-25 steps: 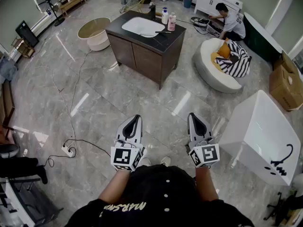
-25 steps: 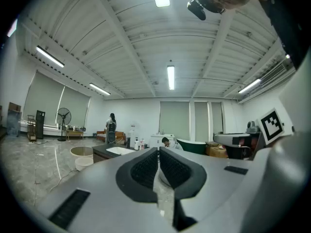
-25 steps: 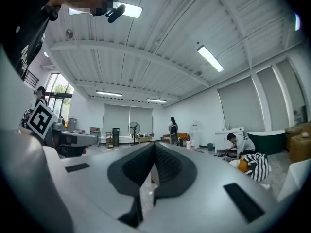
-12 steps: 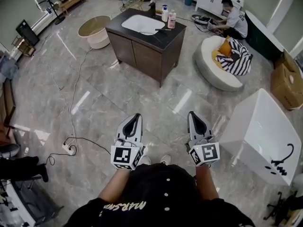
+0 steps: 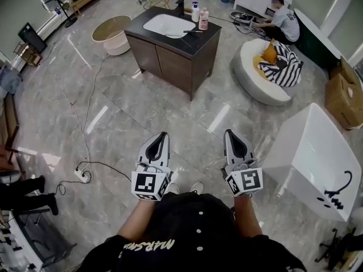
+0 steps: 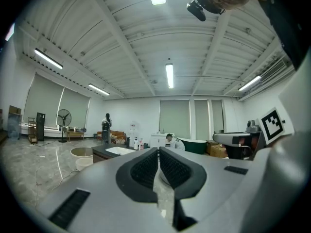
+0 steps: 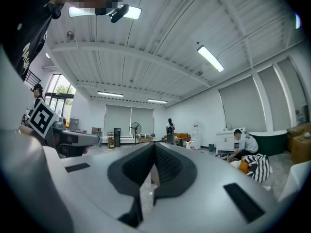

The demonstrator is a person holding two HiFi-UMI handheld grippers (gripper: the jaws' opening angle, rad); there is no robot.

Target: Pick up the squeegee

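Both grippers are held side by side over the marble floor, close in front of the person's body. My left gripper (image 5: pixel 161 135) (image 6: pixel 158 149) is shut with nothing between its pads. My right gripper (image 5: pixel 229 133) (image 7: pixel 154 144) is shut too and holds nothing. Far ahead stands a dark vanity cabinet (image 5: pixel 170 58) with a white basin (image 5: pixel 163 25) and two bottles (image 5: pixel 199 16). A thin dark tool (image 5: pixel 191 32) lies on its top, right of the basin; it is too small to tell whether this is the squeegee.
A white bathtub (image 5: pixel 309 152) stands close on the right. Beyond it are a round white tub with a striped cloth (image 5: pixel 258 78), a crouching person (image 5: pixel 283 21) and cardboard boxes (image 5: pixel 343 95). A cable and power strip (image 5: pixel 82 175) lie on the floor at left.
Both grippers stay where they were, still shut. The view has shifted a little, so the vanity sits higher in the frame. A standing person's legs at lower left have come further into view.
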